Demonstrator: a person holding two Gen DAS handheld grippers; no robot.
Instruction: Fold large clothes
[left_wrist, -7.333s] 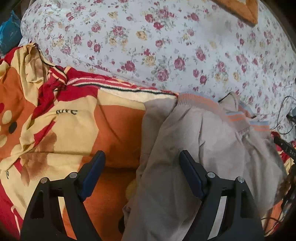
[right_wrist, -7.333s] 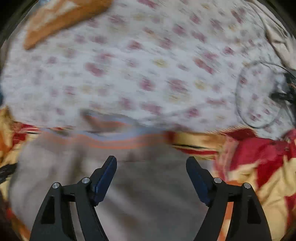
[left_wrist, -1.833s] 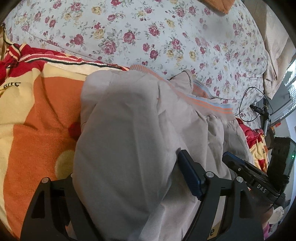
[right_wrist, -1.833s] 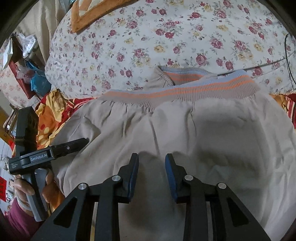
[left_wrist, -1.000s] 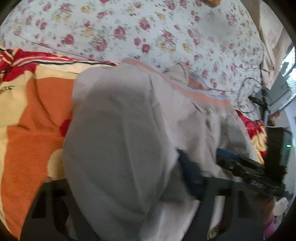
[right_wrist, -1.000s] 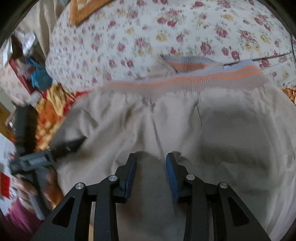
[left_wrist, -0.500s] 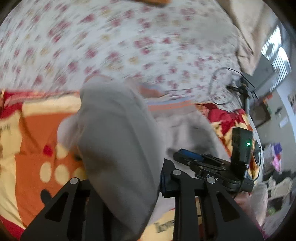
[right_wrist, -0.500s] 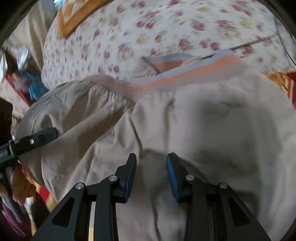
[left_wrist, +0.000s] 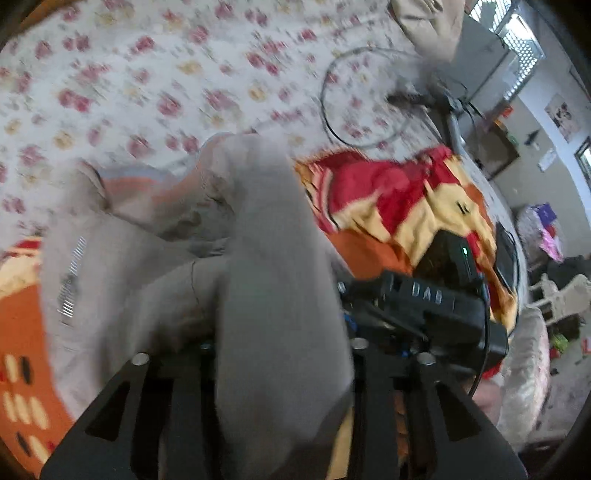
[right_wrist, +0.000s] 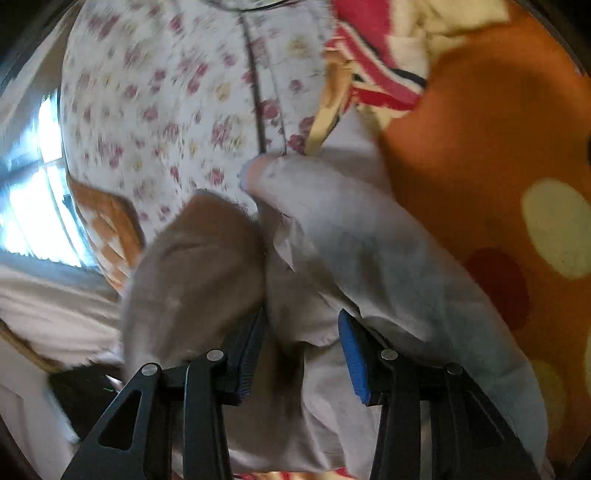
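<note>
Garment: grey-beige jacket (left_wrist: 273, 258) with a striped knit hem, bunched on the bed; one thick fold rises through the middle of the left wrist view and hides much of the blanket behind it.
Left gripper (left_wrist: 280, 354): its jaws have just been opening; the fold lies between them and covers both pads, so whether they press on it cannot be told.
Right gripper (right_wrist: 301, 354): its jaws have just been opening; jacket cloth sits in the gap, and the blue pads look clear of it on both sides.
Blanket (left_wrist: 406, 206): red, yellow and orange, spread under the jacket.
Quilt (left_wrist: 166, 74): white with red flowers, beyond the jacket.
Cable (left_wrist: 328, 122): a dark loop lying on the quilt.
Obstruction: the right gripper's black body crosses the left wrist view just beside the fold.
Image quality: both views are blurred.
</note>
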